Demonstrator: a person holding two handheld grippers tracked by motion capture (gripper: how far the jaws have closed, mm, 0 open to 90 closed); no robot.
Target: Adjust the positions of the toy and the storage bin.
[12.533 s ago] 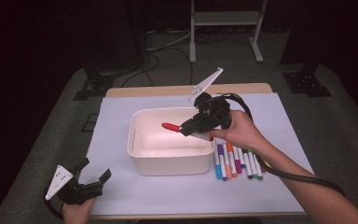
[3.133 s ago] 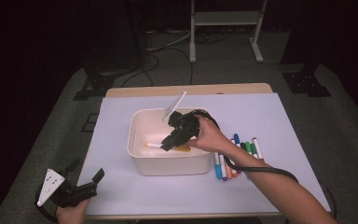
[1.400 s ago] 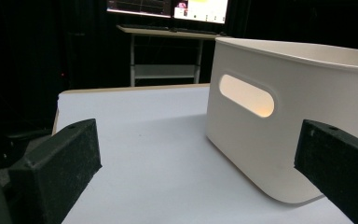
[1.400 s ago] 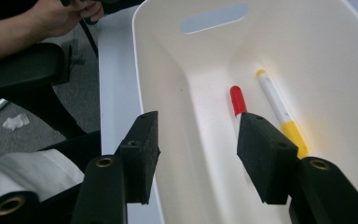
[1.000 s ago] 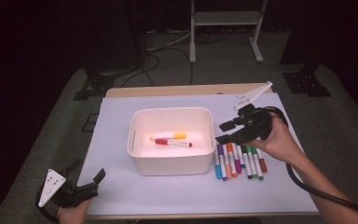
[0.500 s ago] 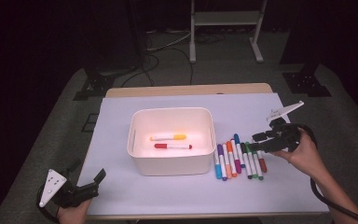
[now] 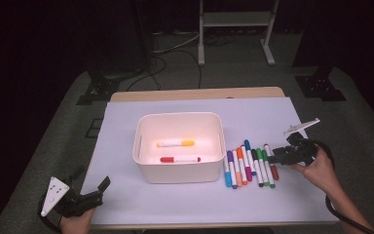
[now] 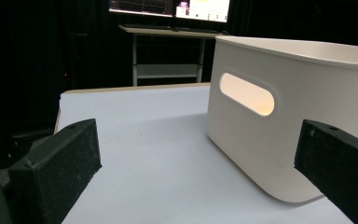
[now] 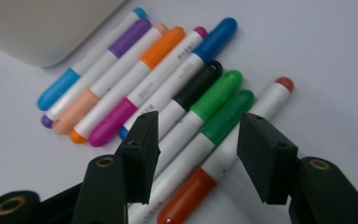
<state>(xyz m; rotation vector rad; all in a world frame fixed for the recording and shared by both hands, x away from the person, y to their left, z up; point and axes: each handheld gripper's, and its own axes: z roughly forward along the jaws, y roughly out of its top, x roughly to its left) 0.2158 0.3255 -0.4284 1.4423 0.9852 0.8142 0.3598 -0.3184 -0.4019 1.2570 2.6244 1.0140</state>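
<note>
Markers (image 9: 200, 126) between open right gripper (image 9: 196, 154) jaws.

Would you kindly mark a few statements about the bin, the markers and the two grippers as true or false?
1. The bin holds two markers, an orange marker and a red marker. True.
2. The row of markers lies left of the bin. False: it lies on the bin's right side.
3. The right gripper is shut on a marker. False: its jaws have just been closing but stand open above the row, with the brown-capped marker and the green ones beneath the gap.
4. The left gripper is open and holds nothing. True.
5. The bin has a slot handle in its side. True.
</note>
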